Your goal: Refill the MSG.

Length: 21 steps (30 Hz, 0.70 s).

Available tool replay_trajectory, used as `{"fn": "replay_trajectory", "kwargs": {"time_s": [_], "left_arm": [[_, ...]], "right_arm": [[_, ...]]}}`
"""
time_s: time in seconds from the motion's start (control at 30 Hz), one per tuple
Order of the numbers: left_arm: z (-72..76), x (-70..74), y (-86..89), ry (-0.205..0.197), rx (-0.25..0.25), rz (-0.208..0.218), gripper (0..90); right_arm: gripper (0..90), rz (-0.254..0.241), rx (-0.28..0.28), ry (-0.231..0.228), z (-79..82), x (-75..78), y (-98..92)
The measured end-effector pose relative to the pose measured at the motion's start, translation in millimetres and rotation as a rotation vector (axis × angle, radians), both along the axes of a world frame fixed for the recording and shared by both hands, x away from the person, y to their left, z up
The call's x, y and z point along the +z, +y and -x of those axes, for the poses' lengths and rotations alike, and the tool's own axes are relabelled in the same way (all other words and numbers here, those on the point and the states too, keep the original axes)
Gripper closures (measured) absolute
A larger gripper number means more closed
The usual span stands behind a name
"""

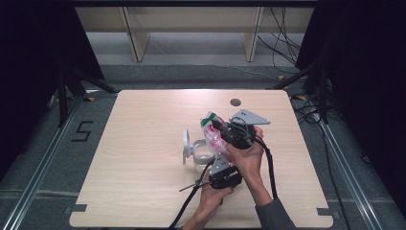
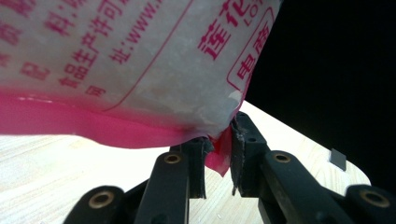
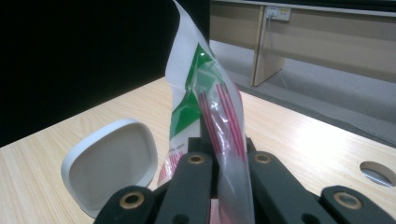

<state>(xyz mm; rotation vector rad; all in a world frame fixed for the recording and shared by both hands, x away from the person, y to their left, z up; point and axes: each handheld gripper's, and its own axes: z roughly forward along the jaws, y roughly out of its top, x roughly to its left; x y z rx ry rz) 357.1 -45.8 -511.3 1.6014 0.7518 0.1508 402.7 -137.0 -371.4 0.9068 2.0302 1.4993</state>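
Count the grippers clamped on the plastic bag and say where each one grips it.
2. The left gripper pinches the plastic bag at its pink bottom corner. The right gripper is shut on the bag's top edge, near the green print.

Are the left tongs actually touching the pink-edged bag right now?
Touching. In the left gripper view, the left tongs pinch the pink bottom corner of the bag between both jaws.

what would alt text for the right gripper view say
The right gripper pinches the upright top of a clear plastic bag printed green and pink. A white container lid stands beside it on the wooden table.
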Motion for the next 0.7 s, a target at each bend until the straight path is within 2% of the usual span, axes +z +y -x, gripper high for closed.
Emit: {"fn": "replay_trajectory", "kwargs": {"time_s": [0.03,0.07,0.1,0.3,0.33,0.4,0.47,0.5,0.53,0.7], "left_arm": [[-0.4,0.3,0.1,-0.002,0.0,-0.004,76.8],[-0.5,0.5,-0.2,-0.004,0.0,0.005,76.8],[-0.6,0.8,-0.1,-0.01,-0.001,0.004,76.9],[-1.4,1.3,0.1,-0.008,0.0,0.006,77.0],[-1.5,1.4,0.4,-0.008,-0.001,0.006,77.0],[-1.7,1.4,0.8,-0.007,-0.001,0.002,77.1],[-2.3,1.4,0.9,-0.007,-0.005,0.004,77.1],[-2.1,1.5,1.0,-0.007,-0.005,0.009,77.1],[-2.0,1.5,1.0,-0.007,-0.006,0.011,77.1],[-2.8,1.6,1.5,-0.011,-0.004,0.008,77.2]], "right_arm": [[90.0,0.011,0.006,-0.022,-1.0,0.5,-0.3],[90.0,0.006,0.001,-0.013,0.5,1.1,0.4],[90.0,0.015,0.01,-0.026,-0.3,1.8,0.3],[90.0,0.009,0.015,0.004,2.2,2.0,3.2],[90.0,0.019,0.028,-0.018,0.3,2.3,2.7],[90.0,-0.001,0.031,-0.012,-0.3,1.7,3.4],[90.0,0.003,0.016,-0.007,-0.1,1.5,3.3],[90.0,0.016,0.026,-0.027,-1.7,1.5,2.7],[90.0,0.01,0.029,-0.008,-1.1,1.7,3.3],[90.0,-0.006,0.027,-0.002,-1.3,1.1,5.9]]}}
